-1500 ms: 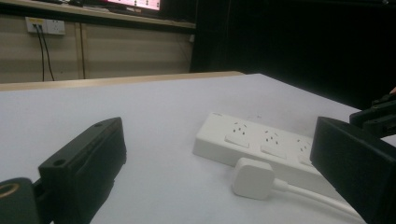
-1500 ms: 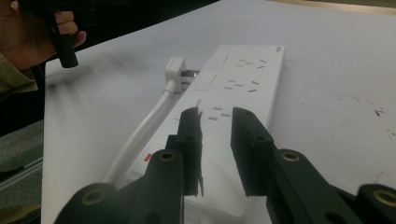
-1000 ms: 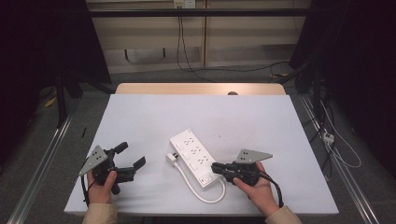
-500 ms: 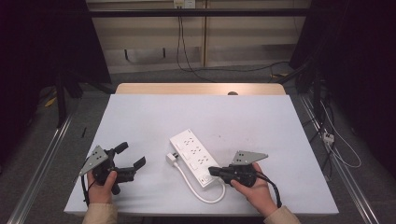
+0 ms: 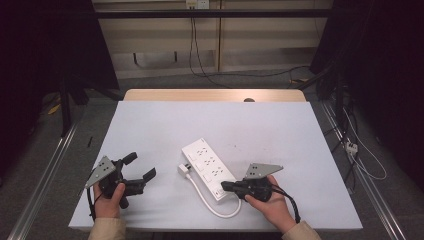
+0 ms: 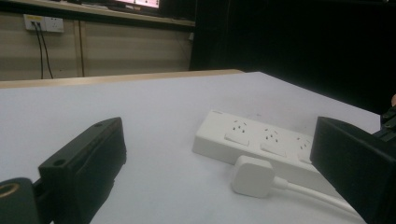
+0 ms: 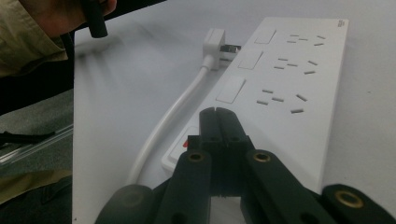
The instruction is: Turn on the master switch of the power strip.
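Right gripper (image 7: 218, 112): closed tips cover the near end of the power strip (image 7: 280, 88), so contact with the red switch there can't be told. Left gripper view: the strip's far end is hidden behind the right-hand jaw, and the white cord (image 6: 308, 192) disappears behind it too. High view: socket markings too small to read.

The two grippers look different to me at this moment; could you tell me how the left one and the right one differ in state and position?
The left gripper has its jaws spread wide with nothing between them, while the right gripper has its jaws pressed together. The left gripper sits apart from the white power strip, whereas the right gripper's closed tips rest at the strip's near end, by its red switch. Both are black, hand-held and low over the table.
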A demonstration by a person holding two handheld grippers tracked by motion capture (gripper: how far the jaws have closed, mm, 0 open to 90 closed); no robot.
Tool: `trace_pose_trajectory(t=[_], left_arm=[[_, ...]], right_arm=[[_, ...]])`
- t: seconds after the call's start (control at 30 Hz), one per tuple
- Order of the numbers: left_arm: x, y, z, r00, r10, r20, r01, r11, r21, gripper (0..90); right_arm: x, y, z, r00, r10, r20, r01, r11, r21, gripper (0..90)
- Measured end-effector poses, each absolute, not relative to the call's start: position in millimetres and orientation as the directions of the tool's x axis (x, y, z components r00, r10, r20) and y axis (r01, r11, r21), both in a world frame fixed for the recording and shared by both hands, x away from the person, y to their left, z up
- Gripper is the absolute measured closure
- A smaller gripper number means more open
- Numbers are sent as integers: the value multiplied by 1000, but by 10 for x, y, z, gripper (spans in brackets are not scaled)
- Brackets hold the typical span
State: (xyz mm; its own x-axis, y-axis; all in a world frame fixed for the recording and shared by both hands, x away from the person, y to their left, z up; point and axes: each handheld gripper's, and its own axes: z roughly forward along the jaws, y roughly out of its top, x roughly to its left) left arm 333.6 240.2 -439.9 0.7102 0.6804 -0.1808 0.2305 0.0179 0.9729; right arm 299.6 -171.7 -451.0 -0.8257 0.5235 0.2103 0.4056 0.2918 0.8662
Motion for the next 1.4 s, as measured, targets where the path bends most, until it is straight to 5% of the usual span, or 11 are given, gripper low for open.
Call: trace_pose_trajectory(t=[1.4], left_arm=[[3337,2407,-4399,709,682,-179,229,18,973,32]], right_arm=[[2985,-1644,-4547,-840,514,172,384,340,859,900]])
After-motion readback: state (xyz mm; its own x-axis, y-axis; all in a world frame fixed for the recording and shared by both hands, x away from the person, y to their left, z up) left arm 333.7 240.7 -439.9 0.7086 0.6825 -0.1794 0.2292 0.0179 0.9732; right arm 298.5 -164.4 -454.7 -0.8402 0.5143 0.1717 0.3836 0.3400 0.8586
